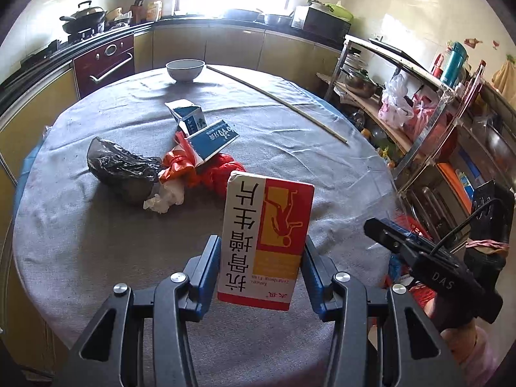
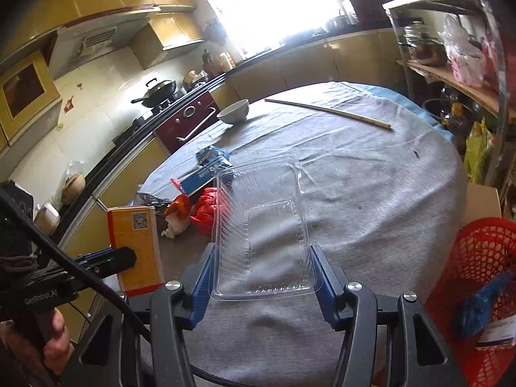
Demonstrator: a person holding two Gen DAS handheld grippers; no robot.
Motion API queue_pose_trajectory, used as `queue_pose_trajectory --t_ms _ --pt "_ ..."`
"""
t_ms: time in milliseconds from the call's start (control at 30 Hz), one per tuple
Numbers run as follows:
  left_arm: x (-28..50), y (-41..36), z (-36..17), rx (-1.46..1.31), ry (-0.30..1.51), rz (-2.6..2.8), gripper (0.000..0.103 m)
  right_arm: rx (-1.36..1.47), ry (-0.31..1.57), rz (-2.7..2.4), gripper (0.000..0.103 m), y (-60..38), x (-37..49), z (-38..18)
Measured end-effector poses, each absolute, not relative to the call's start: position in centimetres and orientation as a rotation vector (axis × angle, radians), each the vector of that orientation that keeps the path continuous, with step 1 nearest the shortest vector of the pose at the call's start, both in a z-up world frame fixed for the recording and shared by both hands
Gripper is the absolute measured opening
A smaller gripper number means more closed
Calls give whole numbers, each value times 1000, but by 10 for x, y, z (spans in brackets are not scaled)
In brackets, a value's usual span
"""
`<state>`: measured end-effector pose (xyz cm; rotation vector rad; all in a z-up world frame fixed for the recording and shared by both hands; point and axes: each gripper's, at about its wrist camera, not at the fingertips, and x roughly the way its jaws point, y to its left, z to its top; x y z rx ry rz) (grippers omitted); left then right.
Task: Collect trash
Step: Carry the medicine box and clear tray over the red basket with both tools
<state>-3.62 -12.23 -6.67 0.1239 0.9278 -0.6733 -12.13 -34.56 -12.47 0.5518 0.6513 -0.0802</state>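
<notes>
Right, your left gripper (image 1: 261, 264) has its blue pads pinching the red-and-white medicine box (image 1: 266, 242) by its two narrow sides — the box stands upright between the fingers, lifted clear of the grey tablecloth (image 1: 96, 242). Your right gripper (image 2: 262, 271) clamps the clear plastic tray (image 2: 264, 225) the same way (pads on its long edges). More litter — a black bag (image 1: 122, 169), red plastic (image 1: 222, 167), blue cartons (image 1: 213, 138) — lies mid-table; the red basket (image 2: 477, 258) sits beside the table.
</notes>
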Motion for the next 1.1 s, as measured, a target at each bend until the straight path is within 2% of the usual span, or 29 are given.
queue_pose_trajectory --t_ms 1100 --pt "-61 -212 -57 372 836 -758 50 659 596 -217 59 -408 -177 -125"
